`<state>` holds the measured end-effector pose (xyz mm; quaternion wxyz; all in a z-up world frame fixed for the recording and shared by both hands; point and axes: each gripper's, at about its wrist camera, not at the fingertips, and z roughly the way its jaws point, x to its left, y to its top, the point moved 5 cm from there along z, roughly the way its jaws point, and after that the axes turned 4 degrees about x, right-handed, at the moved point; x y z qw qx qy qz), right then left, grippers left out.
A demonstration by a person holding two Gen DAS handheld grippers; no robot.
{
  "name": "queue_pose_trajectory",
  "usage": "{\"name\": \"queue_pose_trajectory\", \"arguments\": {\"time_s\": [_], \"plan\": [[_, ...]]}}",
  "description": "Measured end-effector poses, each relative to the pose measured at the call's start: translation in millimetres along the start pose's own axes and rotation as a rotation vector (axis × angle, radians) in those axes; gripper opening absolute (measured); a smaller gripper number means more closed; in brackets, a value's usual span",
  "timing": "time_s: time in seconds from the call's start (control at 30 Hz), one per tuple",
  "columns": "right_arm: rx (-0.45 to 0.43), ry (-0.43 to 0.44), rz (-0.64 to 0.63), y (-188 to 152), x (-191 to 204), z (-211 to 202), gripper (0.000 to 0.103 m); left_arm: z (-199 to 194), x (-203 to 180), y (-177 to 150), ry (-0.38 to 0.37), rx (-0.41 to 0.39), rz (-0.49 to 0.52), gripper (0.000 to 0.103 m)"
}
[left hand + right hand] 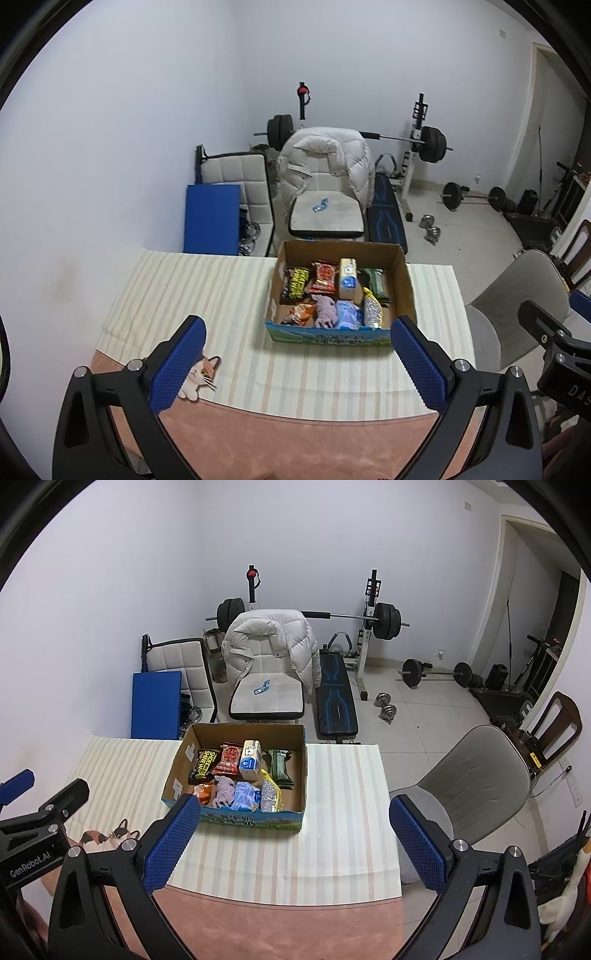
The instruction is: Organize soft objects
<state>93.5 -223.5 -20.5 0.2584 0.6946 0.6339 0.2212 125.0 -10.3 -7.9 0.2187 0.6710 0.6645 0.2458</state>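
Observation:
A cardboard box [404, 280] stands on the striped cloth and holds several snack packets, a pale milk carton [348, 281], a purple soft toy [325, 311] and a blue packet [348, 314]. The box also shows in the right wrist view [305, 775], with the purple toy [225, 790] inside. A flat cat-shaped soft piece [201, 373] lies on the table by the left gripper's left finger; it shows in the right wrist view [110, 836] too. My left gripper [297, 356] is open and empty, short of the box. My right gripper [291, 834] is open and empty, also short of the box.
The table has a striped cloth [221, 295] over a pink cover [295, 443]. A grey chair [476, 775] stands to the table's right. Beyond the table are a white chair with a puffy jacket [325, 158], a blue mat [212, 218] and a weight bench with barbells [336, 701].

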Motion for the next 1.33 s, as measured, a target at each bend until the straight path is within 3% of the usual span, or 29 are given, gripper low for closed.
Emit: {"name": "queue_pose_trajectory", "arguments": {"time_s": [1.33], "plan": [[0.013, 0.010, -0.011, 3, -5, 4, 0.103, 5, -9, -10, -0.028, 0.028, 0.021, 0.103]]}}
